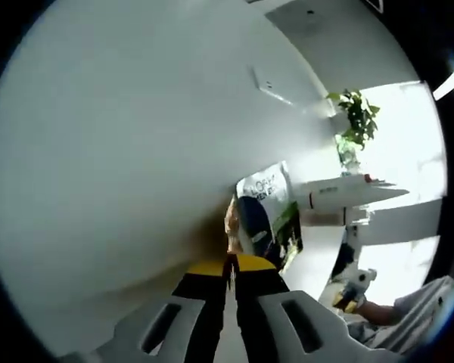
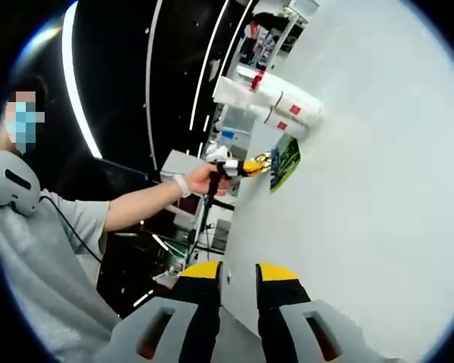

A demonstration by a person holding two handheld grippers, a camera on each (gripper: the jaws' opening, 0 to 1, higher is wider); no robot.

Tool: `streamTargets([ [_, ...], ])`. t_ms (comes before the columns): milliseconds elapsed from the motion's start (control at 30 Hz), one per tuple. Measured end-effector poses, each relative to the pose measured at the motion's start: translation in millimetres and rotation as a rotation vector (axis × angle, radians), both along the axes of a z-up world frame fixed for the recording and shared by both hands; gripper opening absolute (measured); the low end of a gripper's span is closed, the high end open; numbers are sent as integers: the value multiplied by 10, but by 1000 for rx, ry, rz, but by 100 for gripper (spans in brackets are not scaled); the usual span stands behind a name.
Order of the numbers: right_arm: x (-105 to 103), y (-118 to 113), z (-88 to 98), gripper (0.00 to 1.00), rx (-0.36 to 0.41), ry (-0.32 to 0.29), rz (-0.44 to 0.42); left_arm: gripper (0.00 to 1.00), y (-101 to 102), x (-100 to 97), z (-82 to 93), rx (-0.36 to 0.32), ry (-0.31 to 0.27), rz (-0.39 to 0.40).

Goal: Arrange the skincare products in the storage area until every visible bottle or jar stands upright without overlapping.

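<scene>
We judge the step in hand to be work on the green-and-white sachet [image 1: 276,215], which leans against the white bottles [image 1: 340,198] on the white table [image 1: 113,151]. To do it well, we keep the left gripper [image 1: 231,281] low and square to the tabletop, we move it slowly, and we avoid pushing the sachet into the bottles — they stand touching one another and would tip together.

In the left gripper view, the left gripper's jaws stand almost together, with only a thin slit between the yellow tips. A dark blue object [image 1: 253,223] sits just past the tips. We cannot tell whether the jaws pinch it or merely rest before it.

In the right gripper view, the right gripper [image 2: 238,274] has its jaws apart by a clear gap and holds nothing; the table edge shows between them. The same view shows a person's hand [image 2: 204,178] carrying the left gripper [image 2: 256,165] to the sachet [image 2: 285,162], just below the white bottles with red labels [image 2: 276,102]. The left tips appear to touch the sachet's near edge.

We hold the right gripper well apart from the group — ready to steady a bottle if one rocks.
</scene>
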State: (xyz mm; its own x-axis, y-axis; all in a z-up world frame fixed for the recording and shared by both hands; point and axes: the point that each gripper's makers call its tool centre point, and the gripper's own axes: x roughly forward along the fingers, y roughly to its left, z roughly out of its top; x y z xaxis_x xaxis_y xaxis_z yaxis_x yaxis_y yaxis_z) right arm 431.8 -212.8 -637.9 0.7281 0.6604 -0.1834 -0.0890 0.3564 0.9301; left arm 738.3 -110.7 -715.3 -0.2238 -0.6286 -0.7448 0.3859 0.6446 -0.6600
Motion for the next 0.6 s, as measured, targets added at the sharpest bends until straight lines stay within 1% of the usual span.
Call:
streamTargets([
  [100, 1, 2, 2, 11, 1, 1, -1, 6, 69, -7, -38, 39, -2, -9],
  [133, 1, 4, 5, 11, 1, 0, -1, 7, 74, -7, -40, 39, 0, -12],
  [200, -1, -2, 1, 11, 2, 1, -2, 8, 120, 1, -59, 63, -3, -16],
  [233, -4, -2, 1, 11, 2, 1, -2, 9, 132, 13, -63, 67, -12, -19],
  [300, -6, -5, 0, 11, 3, 2, -3, 11, 110, -70, -16, 75, -18, -21],
  [367, -3, -9, 3, 11, 5, 2, -5, 13, 133, -11, -5, 83, -41, -22],
  [433, -2, -4, 7, 12, 6, 1, -3, 15, 131, -3, 8, 89, -39, -16],
  [533, 7, 4, 28, 12, 7, -4, -2, 20, 165, 93, 15, 104, -51, -17],
  [600, 8, 8, 36, 12, 6, -5, 1, 23, 188, 113, 17, 114, -55, -17],
])
